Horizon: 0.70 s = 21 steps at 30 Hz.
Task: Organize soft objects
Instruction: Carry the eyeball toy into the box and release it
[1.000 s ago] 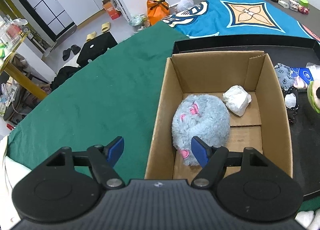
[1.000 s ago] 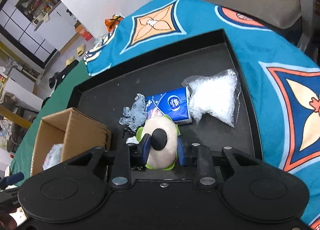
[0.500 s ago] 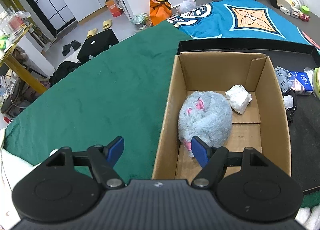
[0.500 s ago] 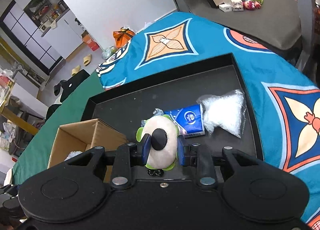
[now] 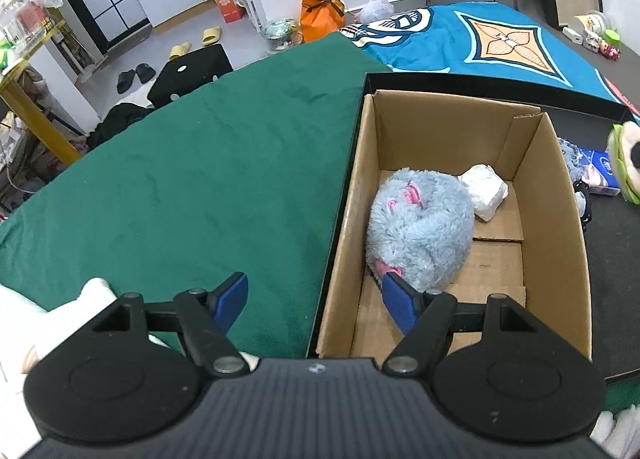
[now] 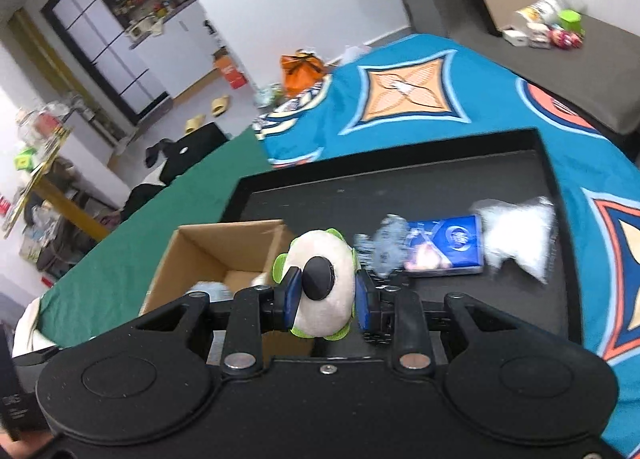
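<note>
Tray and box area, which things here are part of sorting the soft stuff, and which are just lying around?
Job:
cream-and-green plush in the right gripper
cardboard box
blue fuzzy plush
white wad
blue tissue pack
clear bag of white stuffing
black tray

Lying about:
orange bag
slippers

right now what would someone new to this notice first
The cream and green plush toy, clamped in the right gripper near the cardboard box, stands out first. Next comes the fluffy blue-grey plush lying inside that box beside a white wad. The left gripper hangs open over the box's near left wall.
</note>
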Available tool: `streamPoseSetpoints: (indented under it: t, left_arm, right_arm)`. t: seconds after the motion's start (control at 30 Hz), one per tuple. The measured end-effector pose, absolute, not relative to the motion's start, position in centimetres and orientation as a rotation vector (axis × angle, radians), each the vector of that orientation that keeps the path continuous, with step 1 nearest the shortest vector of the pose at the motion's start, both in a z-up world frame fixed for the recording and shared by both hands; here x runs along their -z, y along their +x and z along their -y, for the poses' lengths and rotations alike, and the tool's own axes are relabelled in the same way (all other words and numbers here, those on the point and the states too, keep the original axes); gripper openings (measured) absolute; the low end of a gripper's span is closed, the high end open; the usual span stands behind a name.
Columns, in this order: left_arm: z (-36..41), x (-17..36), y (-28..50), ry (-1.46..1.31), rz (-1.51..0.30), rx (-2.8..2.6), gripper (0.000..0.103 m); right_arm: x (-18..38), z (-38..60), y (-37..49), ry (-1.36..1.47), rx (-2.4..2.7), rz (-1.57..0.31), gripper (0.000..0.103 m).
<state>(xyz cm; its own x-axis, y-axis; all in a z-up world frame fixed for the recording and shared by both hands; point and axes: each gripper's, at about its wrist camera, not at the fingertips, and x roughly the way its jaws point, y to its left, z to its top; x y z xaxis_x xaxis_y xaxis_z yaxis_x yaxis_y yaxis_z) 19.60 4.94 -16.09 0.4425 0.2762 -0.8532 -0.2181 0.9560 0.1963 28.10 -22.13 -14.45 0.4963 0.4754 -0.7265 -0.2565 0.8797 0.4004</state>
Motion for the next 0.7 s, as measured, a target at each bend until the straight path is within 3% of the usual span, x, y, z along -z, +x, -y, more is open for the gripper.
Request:
streamPoseSetpoints:
  t: [0.33, 0.43, 0.6, 0.7]
  left_arm:
    - [-5.7, 17.1, 19.3, -0.017, -1.029, -0.249, 0.068]
    - [-5.7, 17.0, 19.0, -0.027, -1.01, -0.222, 0.059]
    - [-6.2, 17.4, 18.8, -0.067, -1.012, -0.196, 0.03]
    - [-6.5, 17.5, 18.7, -0.087, -1.011, -0.18, 0.02]
  right_arm:
    - [13.6, 18.1, 27.6, 0.185, -0.509, -0.938, 0.028]
    - [13.7, 16.7, 27.4, 0.164, -0.527, -0.947, 0.028]
    - [14.0, 14.8, 26.9, 0.122, -0.545, -0.957, 0.029]
    - [14.2, 14.1, 26.7, 0.096, -0.542, -0.962, 0.029]
